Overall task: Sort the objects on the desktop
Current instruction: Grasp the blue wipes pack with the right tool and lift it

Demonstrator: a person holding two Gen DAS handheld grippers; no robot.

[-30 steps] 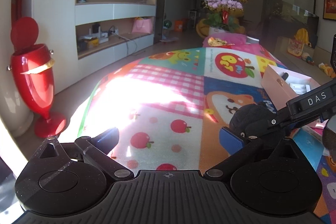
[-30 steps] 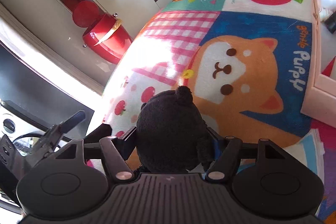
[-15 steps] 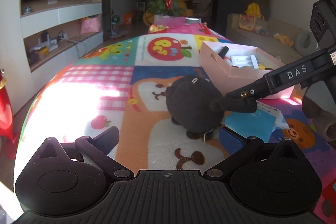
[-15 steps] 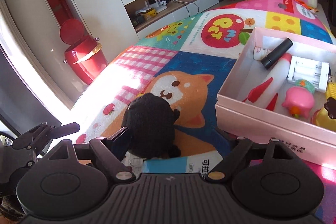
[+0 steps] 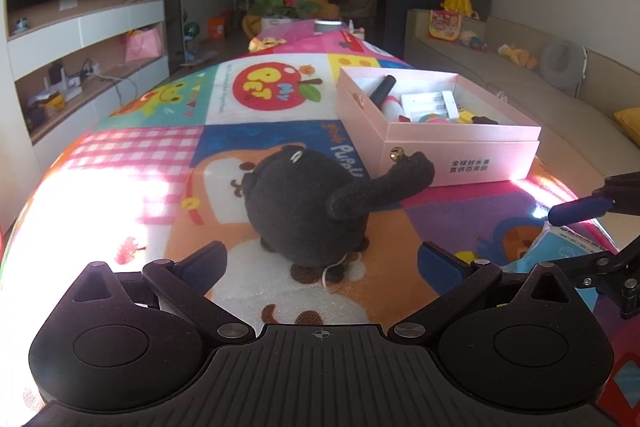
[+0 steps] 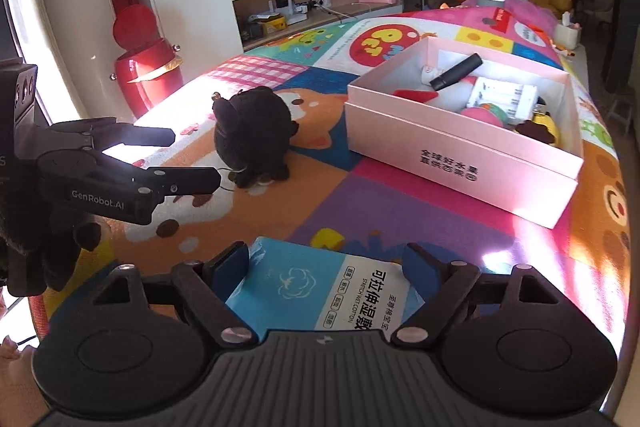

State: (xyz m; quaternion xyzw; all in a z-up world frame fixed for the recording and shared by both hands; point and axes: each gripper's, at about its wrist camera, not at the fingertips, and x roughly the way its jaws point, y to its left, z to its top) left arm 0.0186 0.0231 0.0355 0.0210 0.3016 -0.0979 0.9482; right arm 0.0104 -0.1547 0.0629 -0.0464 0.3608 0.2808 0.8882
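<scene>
Hovering low over the desk (image 6: 460, 211), right hand-held gripper (image 6: 326, 269) stood wide open and gripped nothing, blue pads either side of a blue wet-wipe pack (image 6: 316, 291) lying flat just ahead of it. Looked a soft, slick film pouch, light and squashy; judged best taken across its short width, well in from the edge, so the film would not slide out of the pads.

Out to the left, left hand-held gripper (image 5: 322, 259) also open and empty, pointed down at the black plush toy (image 5: 304, 203). Sat upright on the cartoon mat (image 5: 144, 143), just in front of the open jaws but not between them, no pad touching it. Seen from the right wrist camera, left hand-held gripper (image 6: 196, 159) reached in from the side, fingertips close beside the toy's foot.

Plush toy (image 6: 252, 135) judged light, soft, springy, nothing to break; fuzzy pile should grip well. Round body too wide for a shallow pinch, so a squeeze across the middle looked safest; long tail (image 5: 384, 185), stretched toward the box, would be an easy but floppy hold, toy swinging under it. Thin white string (image 5: 334, 267) trailing at the base could snag.

Beyond the toy, pink box (image 5: 460, 157) open, near but apart, already carrying a dark marker (image 6: 456, 66), a white battery case (image 6: 504, 95) and small bright toys.
</scene>
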